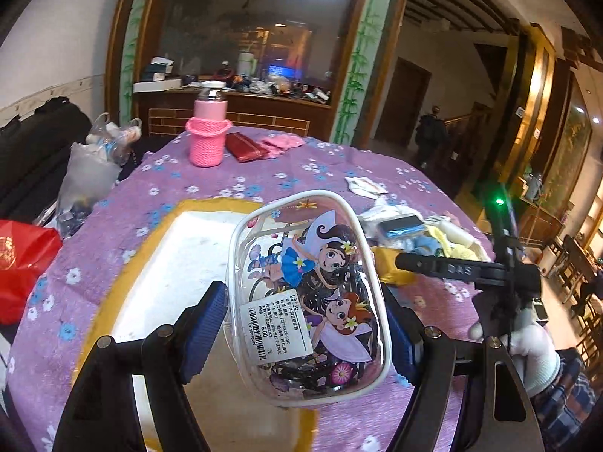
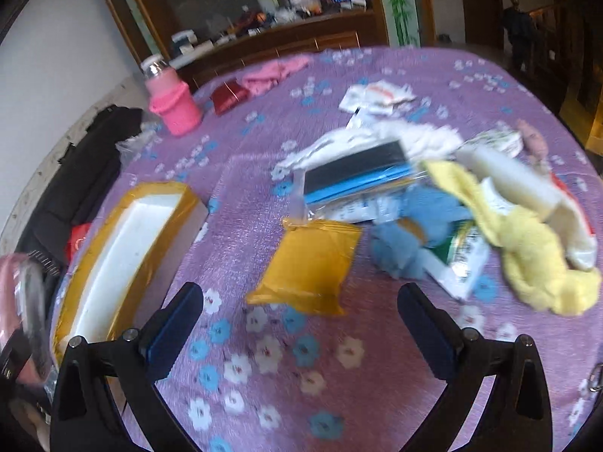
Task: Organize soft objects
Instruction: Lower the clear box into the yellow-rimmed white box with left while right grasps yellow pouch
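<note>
My left gripper [image 1: 301,301] is shut on a clear pouch [image 1: 305,297] printed with cartoon fairies, its blue pads [image 1: 205,333] pressing both sides. The pouch hangs over a white foam box [image 1: 181,248] edged with yellow tape. My right gripper [image 2: 301,293] is open with nothing between its fingers, low over the purple flowered tablecloth [image 2: 264,358]. Just beyond its tips lies a yellow packet [image 2: 309,263]. Further right is a heap of soft things: a blue cloth [image 2: 403,252], a yellow cloth [image 2: 527,256], white packets [image 2: 463,260] and a black and blue pack [image 2: 358,177]. The view is blurred.
A pink bottle in a knitted sleeve [image 1: 208,132], a red wallet [image 1: 245,147] and a pink cloth [image 1: 282,141] sit at the table's far side. A red bag [image 1: 22,263] and a plastic bag [image 1: 86,173] lie off the left edge. A gloved hand [image 1: 535,354] holds the right gripper.
</note>
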Tool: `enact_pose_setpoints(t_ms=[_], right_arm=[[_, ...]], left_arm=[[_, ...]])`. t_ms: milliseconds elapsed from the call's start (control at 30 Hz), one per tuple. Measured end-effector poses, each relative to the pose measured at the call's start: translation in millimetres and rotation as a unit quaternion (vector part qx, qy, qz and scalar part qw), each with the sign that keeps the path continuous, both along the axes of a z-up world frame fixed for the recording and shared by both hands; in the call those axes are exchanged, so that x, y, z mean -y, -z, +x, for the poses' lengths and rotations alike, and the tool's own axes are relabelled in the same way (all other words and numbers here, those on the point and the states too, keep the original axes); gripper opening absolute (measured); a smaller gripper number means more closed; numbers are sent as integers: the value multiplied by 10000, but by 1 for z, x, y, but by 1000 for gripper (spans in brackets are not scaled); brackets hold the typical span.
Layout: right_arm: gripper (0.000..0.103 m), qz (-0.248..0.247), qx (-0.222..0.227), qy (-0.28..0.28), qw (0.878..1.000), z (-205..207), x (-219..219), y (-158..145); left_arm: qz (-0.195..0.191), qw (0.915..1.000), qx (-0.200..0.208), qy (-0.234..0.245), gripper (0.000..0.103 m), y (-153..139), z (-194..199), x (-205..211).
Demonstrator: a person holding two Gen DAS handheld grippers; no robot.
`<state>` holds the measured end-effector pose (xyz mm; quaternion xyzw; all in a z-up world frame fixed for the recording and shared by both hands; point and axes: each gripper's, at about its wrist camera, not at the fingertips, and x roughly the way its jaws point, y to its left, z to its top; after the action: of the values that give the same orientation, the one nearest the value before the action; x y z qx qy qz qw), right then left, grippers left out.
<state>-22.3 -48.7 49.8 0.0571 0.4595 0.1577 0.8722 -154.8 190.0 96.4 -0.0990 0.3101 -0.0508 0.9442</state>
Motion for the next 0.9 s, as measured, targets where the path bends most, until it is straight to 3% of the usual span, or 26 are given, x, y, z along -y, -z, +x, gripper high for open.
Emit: enact_pose_setpoints(t_ms=[133,200,233,367,533,667,767,900], right_arm=[[89,-245,-312,146,9991,20,-11,16],[66,-321,-469,209,9982,27,-12,26],[50,-250,-554,203,9979,29,-11,29],[48,-46,-474,165,9987,13,-3,20],[48,249,-169,-163,9994,-13,-13,-17],[48,680,-68,-696,9952,-14,-48,-47],[48,830,-140,-973,9917,-5,-78,-54],[48,956,-260,-1154,9884,11,-119,-50]], left_arm=[[-32,9998,-53,-162,81,3,-3,-16],[-67,9997,-72,-220,81,4,-4,-23],[-75,9997,-81,-239,81,4,-4,-25],[-175,9995,-132,-206,81,3,0,-36],[-259,9994,-237,-79,81,-2,18,-48],[-340,9986,-406,-65,81,-3,49,-59],[-449,9966,-681,-106,81,8,77,-67],[-885,9899,-1090,-193,81,31,114,-85]])
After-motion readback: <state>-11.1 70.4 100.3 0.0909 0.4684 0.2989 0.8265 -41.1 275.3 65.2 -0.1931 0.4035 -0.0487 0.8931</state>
